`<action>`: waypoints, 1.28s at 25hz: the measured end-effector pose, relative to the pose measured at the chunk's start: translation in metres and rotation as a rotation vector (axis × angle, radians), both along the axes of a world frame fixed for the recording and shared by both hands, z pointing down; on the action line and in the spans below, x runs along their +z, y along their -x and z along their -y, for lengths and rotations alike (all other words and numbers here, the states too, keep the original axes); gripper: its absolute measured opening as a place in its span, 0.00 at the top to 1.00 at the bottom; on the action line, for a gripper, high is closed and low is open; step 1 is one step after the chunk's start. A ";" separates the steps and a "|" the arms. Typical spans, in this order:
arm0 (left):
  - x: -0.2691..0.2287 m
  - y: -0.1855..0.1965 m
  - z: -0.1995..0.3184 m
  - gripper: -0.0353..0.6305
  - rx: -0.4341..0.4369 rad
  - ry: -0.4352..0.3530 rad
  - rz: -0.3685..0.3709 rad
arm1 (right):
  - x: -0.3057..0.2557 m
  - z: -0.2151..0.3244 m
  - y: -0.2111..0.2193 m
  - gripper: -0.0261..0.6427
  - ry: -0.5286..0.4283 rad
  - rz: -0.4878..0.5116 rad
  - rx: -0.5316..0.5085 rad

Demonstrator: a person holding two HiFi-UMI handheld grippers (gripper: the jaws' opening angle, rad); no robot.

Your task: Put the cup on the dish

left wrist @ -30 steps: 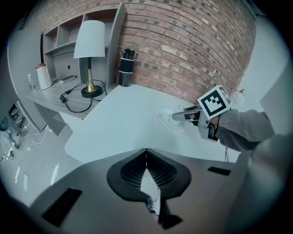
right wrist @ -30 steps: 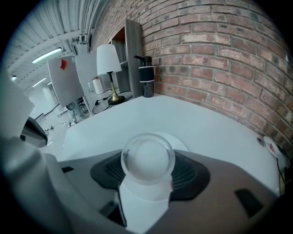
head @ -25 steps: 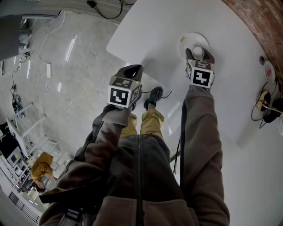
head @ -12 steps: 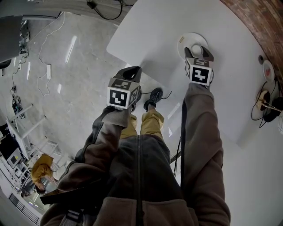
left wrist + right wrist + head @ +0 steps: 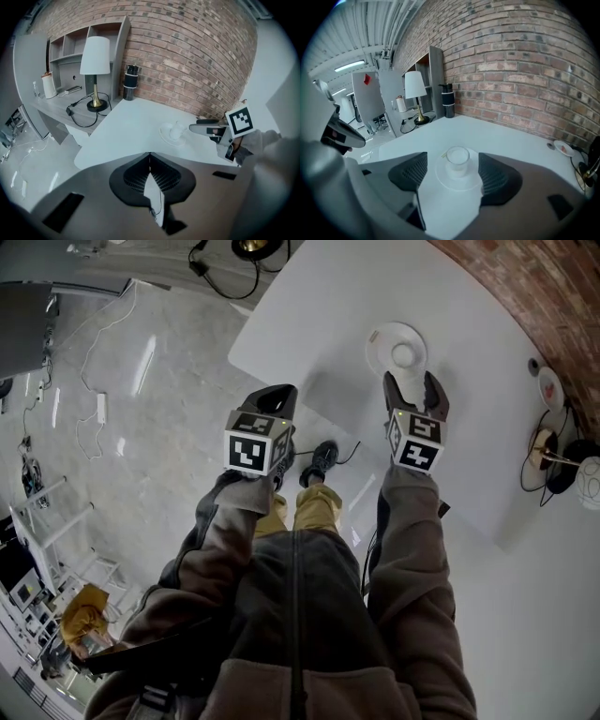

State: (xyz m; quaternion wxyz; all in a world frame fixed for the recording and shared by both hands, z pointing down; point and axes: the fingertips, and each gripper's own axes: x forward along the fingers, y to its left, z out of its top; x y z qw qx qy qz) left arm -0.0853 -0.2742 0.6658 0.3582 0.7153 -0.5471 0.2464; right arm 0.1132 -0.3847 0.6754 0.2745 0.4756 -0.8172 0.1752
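Table (image 5: 319,306), cup (image 5: 404,355) on dish (image 5: 381,337) mid-table, R hand-held gripper (image 5: 410,379) opening, empty

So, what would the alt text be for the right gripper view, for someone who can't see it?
A small cup stands upright on a round white dish on a white table. The right gripper has its two dark jaws opening, wide apart on either side, touching nothing. Behind are a brick wall and a lamp.
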 end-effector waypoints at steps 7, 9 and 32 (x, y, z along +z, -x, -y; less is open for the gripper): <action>-0.080 -0.020 0.031 0.94 0.036 -0.163 -0.033 | -0.084 -0.043 -0.010 0.50 -0.077 0.039 0.050; -0.108 -0.028 0.040 0.94 0.053 -0.223 -0.043 | -0.118 -0.045 -0.011 0.55 -0.137 0.053 0.073; -0.386 -0.070 0.034 0.94 0.161 -0.805 -0.078 | -0.409 -0.107 -0.025 0.91 -0.696 0.132 0.245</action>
